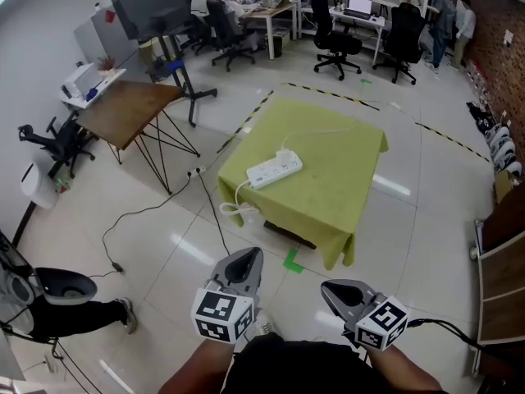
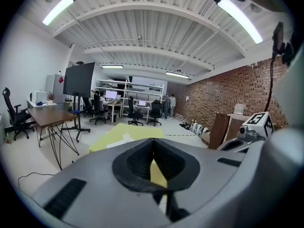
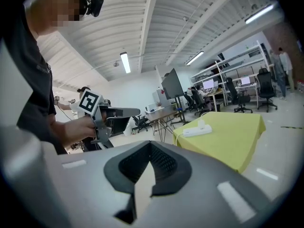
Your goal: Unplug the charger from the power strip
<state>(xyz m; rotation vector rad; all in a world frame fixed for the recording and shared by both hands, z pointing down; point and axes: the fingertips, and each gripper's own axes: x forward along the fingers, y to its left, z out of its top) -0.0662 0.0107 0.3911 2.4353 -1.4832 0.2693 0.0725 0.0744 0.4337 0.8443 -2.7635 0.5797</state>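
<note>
A white power strip (image 1: 274, 171) lies on the table under a yellow-green cloth (image 1: 328, 195), near its left side. A white charger (image 1: 285, 155) stands plugged into it, its thin cable (image 1: 324, 132) trailing toward the far edge. The strip's own cord (image 1: 238, 208) hangs over the cloth's left edge. My left gripper (image 1: 247, 263) and right gripper (image 1: 336, 291) are both shut and empty, held side by side well short of the table. The strip (image 3: 197, 131) and charger (image 3: 201, 124) show far ahead in the right gripper view, and small in the left gripper view (image 2: 124, 139).
A brown wooden table (image 1: 131, 109) and a black screen on a stand (image 1: 152, 6) are at the left. A black cable (image 1: 156, 212) runs over the floor. Someone's leg and shoe (image 1: 82, 314) rest at lower left. Office chairs and desks line the back; wooden panels (image 1: 500, 277) stand right.
</note>
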